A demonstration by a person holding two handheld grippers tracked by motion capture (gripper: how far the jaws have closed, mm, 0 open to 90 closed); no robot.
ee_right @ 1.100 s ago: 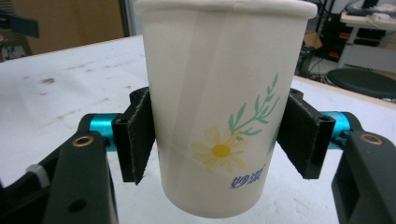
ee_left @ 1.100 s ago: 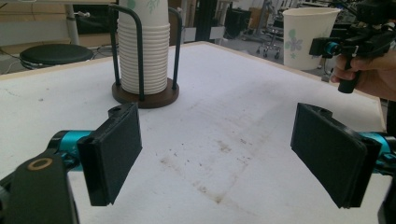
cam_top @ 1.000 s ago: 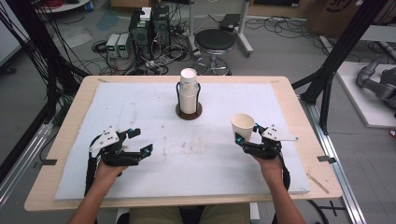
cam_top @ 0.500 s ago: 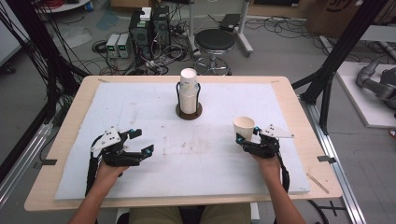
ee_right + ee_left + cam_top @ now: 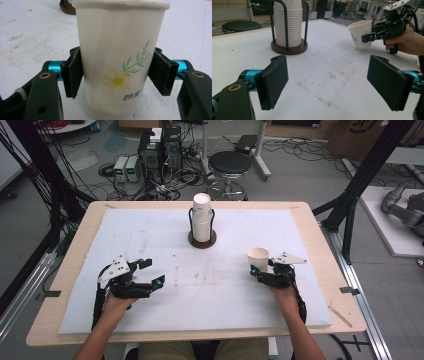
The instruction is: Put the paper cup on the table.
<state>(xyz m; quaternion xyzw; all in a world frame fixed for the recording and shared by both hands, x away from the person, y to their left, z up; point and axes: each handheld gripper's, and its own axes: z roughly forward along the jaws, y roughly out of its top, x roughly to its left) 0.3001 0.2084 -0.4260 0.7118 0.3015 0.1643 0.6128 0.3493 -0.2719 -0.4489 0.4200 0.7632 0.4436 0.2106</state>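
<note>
Grey concrete floor is stretching out behind the table in the high view, cluttered with tangled cables, a black round stool and boxy electronics. Black frame posts are standing at both sides. On the wooden table a white foam sheet, stained brownish around its middle, is covering nearly everything. A stack of paper cups is standing upright in its dark wire holder at the far centre. At the near left, the left gripper is resting with jaws spread wide, nothing between them. Well apart at the right, the right gripper is clamping a single paper cup, upright.

Left gripper view now: its two black pads are standing far apart over the stained sheet, the cup stack rising beyond, and the other hand is holding the flowered cup at the far right.

Right gripper view: both pads are pressing against the cup's lower sides, a daisy print facing the camera, white foam lying all around, with its base showing close over the foam.
</note>
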